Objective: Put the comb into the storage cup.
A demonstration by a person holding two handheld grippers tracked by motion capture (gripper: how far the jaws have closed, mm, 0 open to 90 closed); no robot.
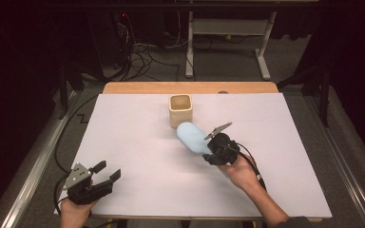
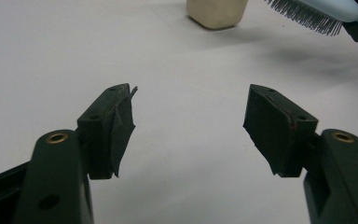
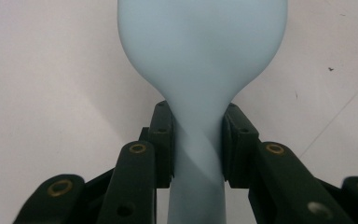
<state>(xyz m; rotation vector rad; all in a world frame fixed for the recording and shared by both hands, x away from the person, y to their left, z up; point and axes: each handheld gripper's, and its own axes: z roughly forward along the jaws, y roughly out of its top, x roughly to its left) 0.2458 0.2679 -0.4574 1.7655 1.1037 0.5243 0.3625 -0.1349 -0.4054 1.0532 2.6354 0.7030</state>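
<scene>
- One pale blue hairbrush (image 1: 193, 137) is off the bench, just in front of the cream square cup (image 1: 180, 109), head toward the cup, bristles facing down.
- Right gripper (image 1: 211, 148): fingers (image 3: 162, 140) closed on the brush's narrow neck, one on each side; the grip there leaves the head free, probably so it can go into the cup.
- Cup stands upright, mouth open; the brush head is not yet over it.
- Left gripper (image 1: 105, 172) is well apart from the cup, near the bench's (image 1: 138, 142) front edge; fingers (image 2: 112, 128) spread wide, nothing between them, seemingly kept clear.
</scene>
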